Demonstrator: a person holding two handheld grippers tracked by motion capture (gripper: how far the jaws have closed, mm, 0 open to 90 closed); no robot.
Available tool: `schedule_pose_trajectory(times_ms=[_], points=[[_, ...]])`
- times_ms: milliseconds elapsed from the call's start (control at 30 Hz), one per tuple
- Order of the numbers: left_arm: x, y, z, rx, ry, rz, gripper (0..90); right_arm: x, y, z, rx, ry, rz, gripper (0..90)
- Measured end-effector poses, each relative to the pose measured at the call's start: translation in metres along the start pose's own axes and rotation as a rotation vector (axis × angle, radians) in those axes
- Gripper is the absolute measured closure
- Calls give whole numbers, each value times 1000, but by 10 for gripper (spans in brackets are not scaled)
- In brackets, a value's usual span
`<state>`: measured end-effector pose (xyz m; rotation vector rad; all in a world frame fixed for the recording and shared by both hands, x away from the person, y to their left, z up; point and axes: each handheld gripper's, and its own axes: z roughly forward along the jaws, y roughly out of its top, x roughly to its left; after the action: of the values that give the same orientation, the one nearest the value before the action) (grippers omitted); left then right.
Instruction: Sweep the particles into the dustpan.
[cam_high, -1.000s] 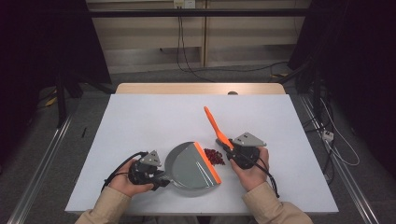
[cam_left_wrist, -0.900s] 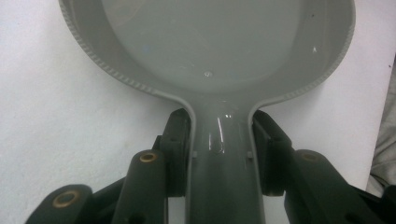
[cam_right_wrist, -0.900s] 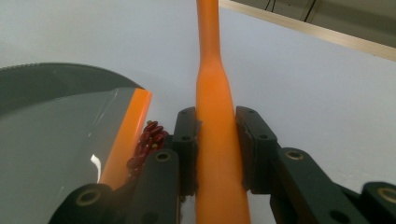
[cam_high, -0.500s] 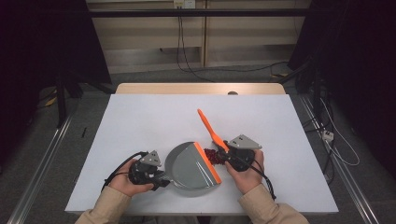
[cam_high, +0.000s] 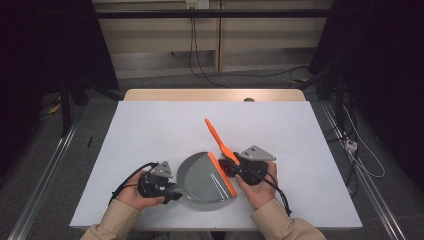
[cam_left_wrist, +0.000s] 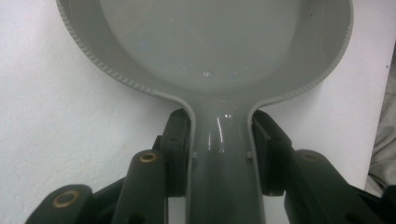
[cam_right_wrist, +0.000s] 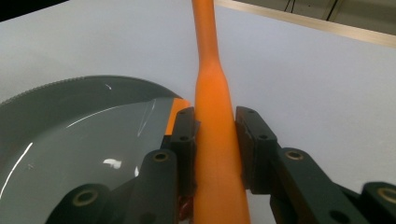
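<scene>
A grey dustpan (cam_high: 202, 179) with an orange front lip (cam_high: 223, 174) lies flat on the white table (cam_high: 150, 130) near its front edge. My left gripper (cam_high: 172, 191) is shut on the dustpan's handle (cam_left_wrist: 222, 158), one black pad on each side, and the pan's bowl (cam_left_wrist: 210, 46) spreads out ahead. My right gripper (cam_high: 235, 167) is shut on the orange handle of a brush (cam_high: 216, 135), which slants up and away to the left. That handle (cam_right_wrist: 212, 93) rises between the jaws beside the dustpan (cam_right_wrist: 70, 140). Dark red bristles or bits (cam_high: 225, 170) sit at the lip, partly hidden.
The person's hands and beige sleeves (cam_high: 280, 225) come in from the bottom edge. A wooden strip (cam_high: 215, 95) borders the table's far side. Cables (cam_high: 200, 55) run over the floor behind, and metal rails (cam_high: 45, 170) flank the table.
The orange brush handle has swung to the left, and the right gripper has shifted slightly left toward the dustpan's lip. The left gripper and dustpan have stayed put.
</scene>
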<state>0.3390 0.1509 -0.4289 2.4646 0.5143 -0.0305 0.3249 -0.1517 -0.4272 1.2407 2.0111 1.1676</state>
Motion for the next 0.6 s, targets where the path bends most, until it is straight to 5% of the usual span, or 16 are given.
schedule_pose_trajectory(times_ms=[600], points=[[0, 0, 0, 3, -5, 1, 626, 15, 0, 5, -22, 63, 35, 705]])
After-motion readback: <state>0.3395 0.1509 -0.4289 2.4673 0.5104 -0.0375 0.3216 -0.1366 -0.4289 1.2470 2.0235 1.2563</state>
